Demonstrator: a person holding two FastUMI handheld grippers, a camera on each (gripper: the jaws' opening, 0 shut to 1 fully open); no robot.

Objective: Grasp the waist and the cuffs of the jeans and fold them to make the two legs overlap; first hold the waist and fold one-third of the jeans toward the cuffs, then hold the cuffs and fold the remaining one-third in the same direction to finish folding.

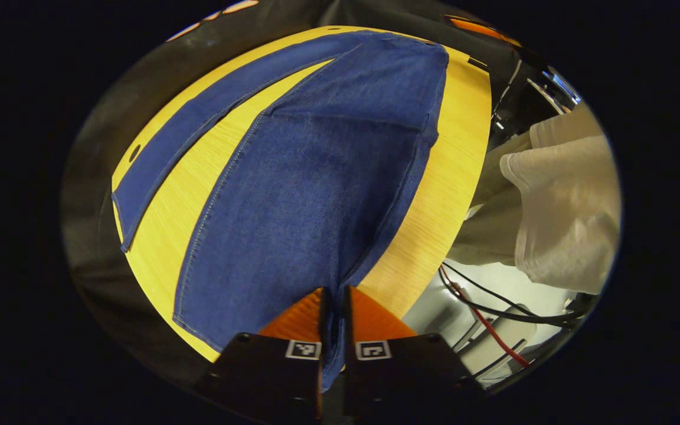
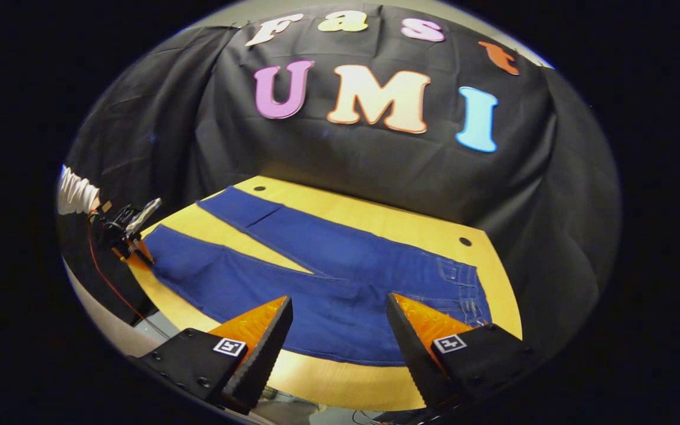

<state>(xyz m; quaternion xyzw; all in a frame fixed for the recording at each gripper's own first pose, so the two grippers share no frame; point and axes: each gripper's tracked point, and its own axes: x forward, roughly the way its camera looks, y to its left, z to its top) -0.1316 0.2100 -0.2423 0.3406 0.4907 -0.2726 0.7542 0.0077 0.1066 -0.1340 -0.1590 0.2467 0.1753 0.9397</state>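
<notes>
Blue jeans lie flat on the yellow wooden table, legs spread apart in a V. In the left gripper view my left gripper is shut on the cuff of the near leg at the table's edge, with denim pinched between the fingers. The far leg runs off to the upper left. In the right gripper view the jeans stretch from the waist at the right to the cuffs at the left. My right gripper hangs open over the table's front edge, short of the waist. My left gripper sits at the near cuff.
A person in white clothing stands beside the table; a white sleeve shows behind the left gripper. Red and black cables hang below the table's edge. Black cloth walls the far side. Bare table lies beyond the jeans.
</notes>
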